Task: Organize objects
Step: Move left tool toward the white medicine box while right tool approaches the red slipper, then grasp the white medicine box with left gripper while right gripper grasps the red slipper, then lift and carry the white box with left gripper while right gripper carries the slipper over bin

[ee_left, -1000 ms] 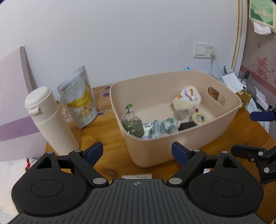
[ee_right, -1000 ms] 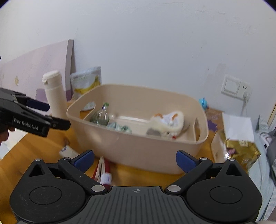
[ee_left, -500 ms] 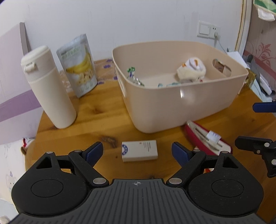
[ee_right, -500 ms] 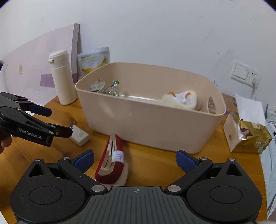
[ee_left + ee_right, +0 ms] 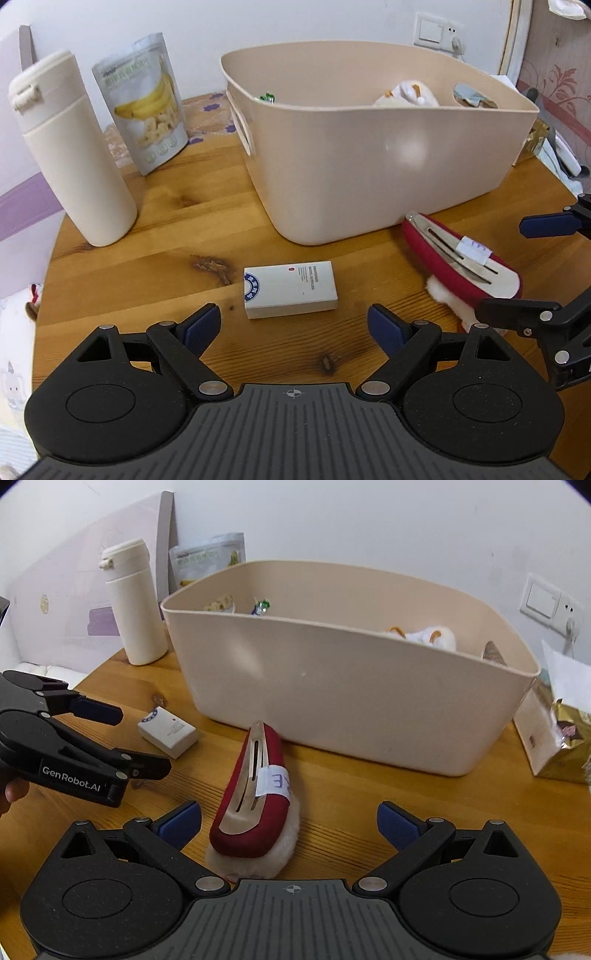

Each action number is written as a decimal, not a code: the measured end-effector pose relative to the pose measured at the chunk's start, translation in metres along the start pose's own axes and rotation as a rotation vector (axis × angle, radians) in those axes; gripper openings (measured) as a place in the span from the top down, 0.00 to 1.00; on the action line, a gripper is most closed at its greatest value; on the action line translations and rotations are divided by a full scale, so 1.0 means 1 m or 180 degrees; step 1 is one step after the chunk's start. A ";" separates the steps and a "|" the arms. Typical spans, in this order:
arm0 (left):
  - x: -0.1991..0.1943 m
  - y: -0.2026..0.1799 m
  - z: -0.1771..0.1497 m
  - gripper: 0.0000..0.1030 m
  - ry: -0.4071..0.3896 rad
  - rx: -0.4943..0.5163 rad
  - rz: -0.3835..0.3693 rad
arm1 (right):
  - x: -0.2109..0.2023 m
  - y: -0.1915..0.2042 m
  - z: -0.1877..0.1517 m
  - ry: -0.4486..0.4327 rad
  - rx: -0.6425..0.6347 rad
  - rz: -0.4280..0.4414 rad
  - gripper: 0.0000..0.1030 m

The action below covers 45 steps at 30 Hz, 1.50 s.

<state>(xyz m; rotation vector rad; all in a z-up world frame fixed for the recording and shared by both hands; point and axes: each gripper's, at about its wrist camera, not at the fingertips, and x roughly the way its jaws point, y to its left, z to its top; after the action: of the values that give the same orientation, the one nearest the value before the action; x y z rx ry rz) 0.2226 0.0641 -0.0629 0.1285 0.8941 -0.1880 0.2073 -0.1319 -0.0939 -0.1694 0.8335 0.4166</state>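
Both grippers hang low over the wooden surface (image 5: 155, 258) in front of the beige bin (image 5: 369, 155), and each has its fingers spread wide with nothing between them. The left gripper (image 5: 293, 326) faces the small white box (image 5: 290, 290), which lies flat just ahead of its fingers. The right gripper (image 5: 288, 819) is lined up on the red hair clip (image 5: 255, 794), whose fluffy white end sits between its fingers while its tip points at the bin wall.

I'd say the clip is the trickier of the two: it is long, curved and soft-backed, so a pinch at the fluffy end could let it swing or slip out on the way up. The box is low and flat, so fingers closing too high could skate over it and push it away. The two grippers are also near each other and could knock together.
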 end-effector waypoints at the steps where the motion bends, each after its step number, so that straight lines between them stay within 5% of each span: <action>1: 0.003 0.000 0.000 0.14 0.0002 -0.0001 -0.0004 | 0.002 0.000 -0.001 0.0010 0.0006 -0.0001 0.00; 8: 0.021 0.004 0.001 0.15 -0.0001 -0.0074 -0.0023 | 0.014 -0.002 -0.003 0.0032 0.0029 0.0015 0.03; 19: 0.024 0.001 0.006 0.41 -0.0160 -0.0015 -0.0078 | 0.022 -0.002 -0.004 0.0101 -0.0058 0.0134 0.48; 22: 0.024 0.001 0.006 0.41 -0.0156 -0.0020 -0.0074 | 0.021 0.000 -0.005 0.0110 -0.0082 0.0181 0.58; 45: -0.028 -0.007 -0.004 0.41 -0.0304 0.0172 0.0019 | -0.028 -0.034 -0.019 -0.0177 -0.0051 0.0128 0.62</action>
<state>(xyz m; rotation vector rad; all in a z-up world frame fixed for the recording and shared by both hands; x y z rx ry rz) 0.2005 0.0608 -0.0439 0.1711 0.7938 -0.2111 0.1918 -0.1766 -0.0859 -0.1553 0.7801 0.4639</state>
